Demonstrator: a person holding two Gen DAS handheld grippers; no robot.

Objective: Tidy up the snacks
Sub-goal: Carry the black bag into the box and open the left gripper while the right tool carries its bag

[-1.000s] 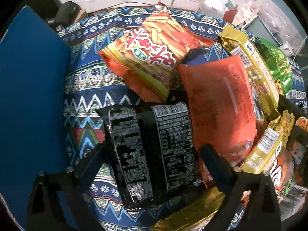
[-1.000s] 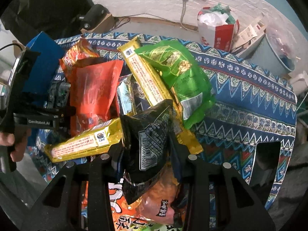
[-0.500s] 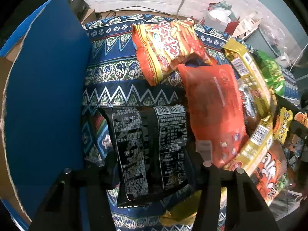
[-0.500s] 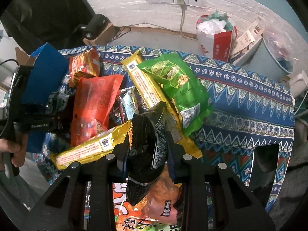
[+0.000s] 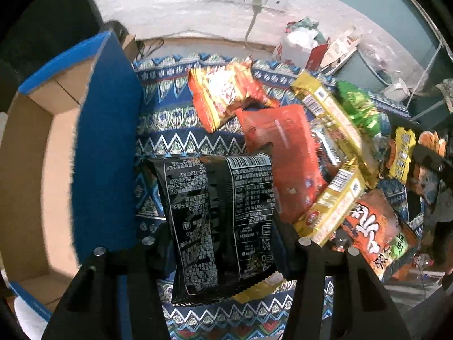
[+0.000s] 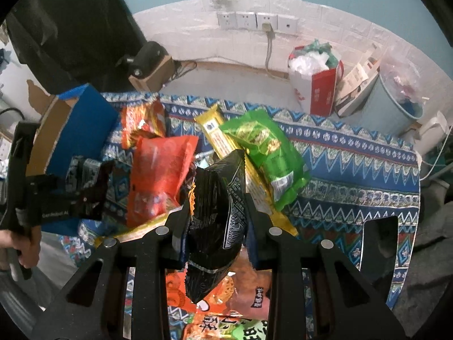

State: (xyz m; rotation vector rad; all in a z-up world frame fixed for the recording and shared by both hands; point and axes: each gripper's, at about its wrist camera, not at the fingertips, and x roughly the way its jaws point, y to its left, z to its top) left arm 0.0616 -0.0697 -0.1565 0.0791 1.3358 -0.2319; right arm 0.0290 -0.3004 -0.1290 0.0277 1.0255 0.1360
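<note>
My left gripper is shut on a black snack packet, printed side up, lifted above the patterned cloth. The same gripper shows at the left of the right wrist view, held by a hand. My right gripper is shut on a second black packet, crumpled and standing on edge above the pile. Orange packets, yellow packets and a green bag lie heaped on the cloth. A blue-sided cardboard box, open on top, stands left of the pile.
Behind the table stand a wall with sockets, a red-and-white bag of rubbish and a grey bin. A small box with a dark device sits at the back left. The cloth's right part bears nothing.
My left gripper closed on the black packet and lifted it off the cloth; the box came into view. My right gripper tightened on its packet and rose with it.
</note>
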